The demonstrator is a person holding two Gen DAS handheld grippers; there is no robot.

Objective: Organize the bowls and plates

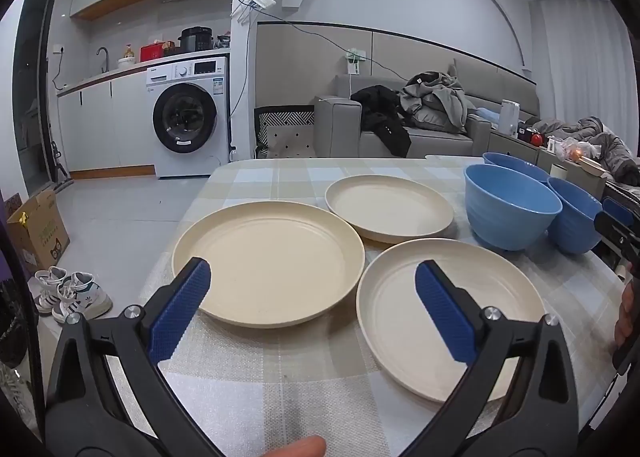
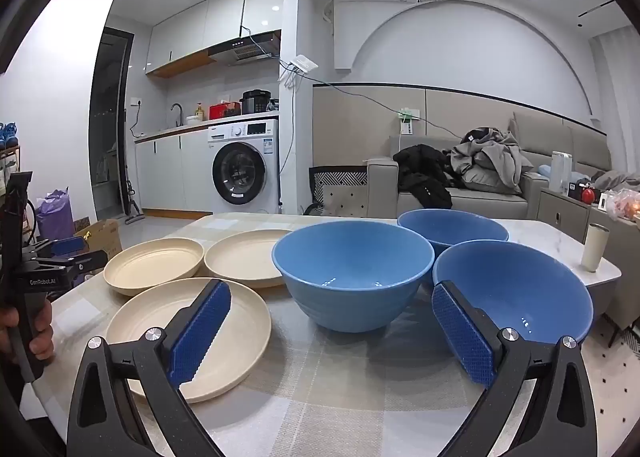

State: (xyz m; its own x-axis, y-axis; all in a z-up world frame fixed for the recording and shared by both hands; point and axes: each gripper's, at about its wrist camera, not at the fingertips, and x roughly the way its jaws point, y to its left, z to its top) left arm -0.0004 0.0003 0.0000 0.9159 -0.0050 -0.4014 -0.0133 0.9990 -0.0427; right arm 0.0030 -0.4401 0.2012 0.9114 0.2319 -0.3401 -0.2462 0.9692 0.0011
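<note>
Three cream plates, shallow with raised rims, lie singly on the checked cloth of the table (image 1: pixel 256 385): the left plate (image 1: pixel 268 263), the far plate (image 1: pixel 389 207) behind it, and the near plate (image 1: pixel 404 337) to the right. Their rims sit just beside one another; whether they touch is hard to tell through the fisheye. Right of them stand three blue bowls, upright and close together: the mid bowl (image 2: pixel 352 273), the back bowl (image 2: pixel 452 227) and the right bowl (image 2: pixel 520 289).

The left gripper (image 1: pixel 313 311) hangs above the near edge of the cloth, jaws spread wide with nothing between them, over the gap between the left and near plates. The right gripper (image 2: pixel 332 331) is likewise wide and bare, in front of the mid bowl.

Bare cloth lies in front of the dishes. A tumbler (image 2: pixel 595 247) stands near the table's right edge, well apart from the bowls.
</note>
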